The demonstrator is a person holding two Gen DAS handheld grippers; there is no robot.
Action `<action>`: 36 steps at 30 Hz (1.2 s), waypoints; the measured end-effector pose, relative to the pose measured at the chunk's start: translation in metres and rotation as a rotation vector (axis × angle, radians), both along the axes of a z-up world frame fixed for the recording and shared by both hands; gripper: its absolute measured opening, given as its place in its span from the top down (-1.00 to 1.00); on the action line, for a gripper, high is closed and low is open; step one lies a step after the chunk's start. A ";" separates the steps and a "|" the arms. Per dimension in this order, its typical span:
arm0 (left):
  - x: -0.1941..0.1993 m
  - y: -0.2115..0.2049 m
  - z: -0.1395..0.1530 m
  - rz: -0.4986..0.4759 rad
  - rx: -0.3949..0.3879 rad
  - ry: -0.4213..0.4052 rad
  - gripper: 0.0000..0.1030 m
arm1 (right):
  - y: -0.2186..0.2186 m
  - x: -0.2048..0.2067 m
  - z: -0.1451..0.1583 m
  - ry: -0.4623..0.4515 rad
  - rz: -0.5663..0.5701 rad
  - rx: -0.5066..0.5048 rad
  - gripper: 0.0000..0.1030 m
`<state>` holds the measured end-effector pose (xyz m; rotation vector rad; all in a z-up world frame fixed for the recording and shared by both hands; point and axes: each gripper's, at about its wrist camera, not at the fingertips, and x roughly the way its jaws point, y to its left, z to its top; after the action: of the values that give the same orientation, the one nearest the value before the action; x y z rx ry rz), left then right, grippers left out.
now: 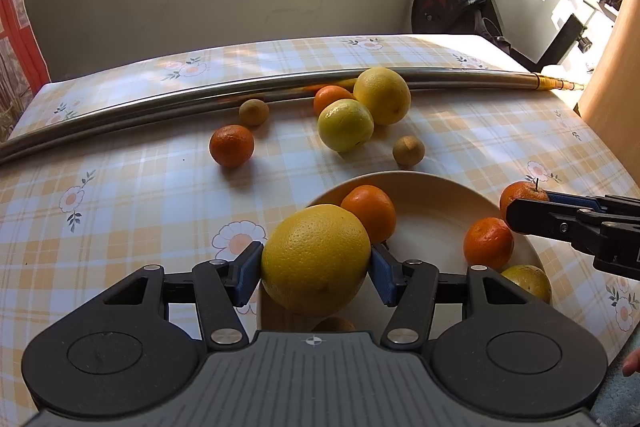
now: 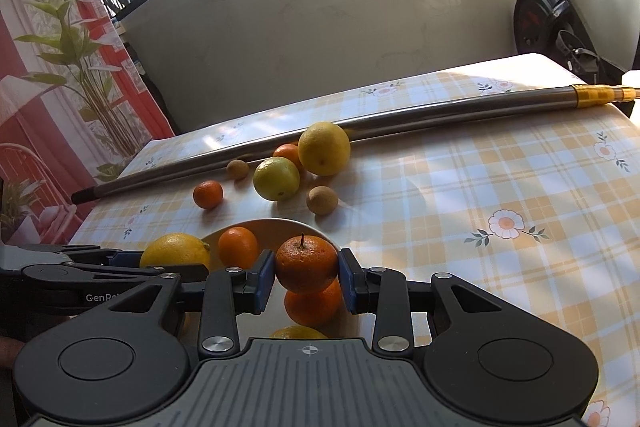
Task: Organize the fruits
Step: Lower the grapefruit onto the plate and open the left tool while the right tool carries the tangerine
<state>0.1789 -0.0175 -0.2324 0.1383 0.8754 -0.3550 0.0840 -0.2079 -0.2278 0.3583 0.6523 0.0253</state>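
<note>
Left hand-held gripper (image 1: 316, 269) clamps a large yellow citrus (image 1: 316, 261) above the plate's (image 1: 436, 195) near-left rim; right hand-held gripper (image 2: 306, 277) clamps a stemmed mandarin (image 2: 306, 263) over its opposite edge.

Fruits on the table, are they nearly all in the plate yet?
About halfway. The plate already holds two tangerines and a yellow fruit. The left gripper holds a big yellow citrus, the right gripper a stemmed tangerine. Six loose fruits wait near the metal pole.

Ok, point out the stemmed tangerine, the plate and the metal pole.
stemmed tangerine (image 2: 306, 263): right wrist view, front skin.
plate (image 1: 432, 223): left wrist view, bare inner surface.
metal pole (image 1: 160, 103): left wrist view, shaft's left stretch.
</note>
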 end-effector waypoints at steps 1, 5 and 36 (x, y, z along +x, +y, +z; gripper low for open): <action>0.000 0.000 0.000 -0.002 0.003 0.000 -0.16 | 0.000 0.000 0.000 -0.001 0.001 0.000 0.39; 0.002 -0.003 0.000 -0.012 0.020 -0.002 -0.16 | 0.000 -0.001 0.000 -0.004 0.000 0.002 0.39; -0.038 0.032 0.025 0.206 -0.176 -0.077 -0.19 | 0.002 -0.007 0.001 -0.010 0.000 -0.011 0.39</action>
<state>0.1410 0.0147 -0.2070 -0.0998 0.7706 -0.2312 0.0773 -0.2060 -0.2266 0.3471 0.6424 0.0229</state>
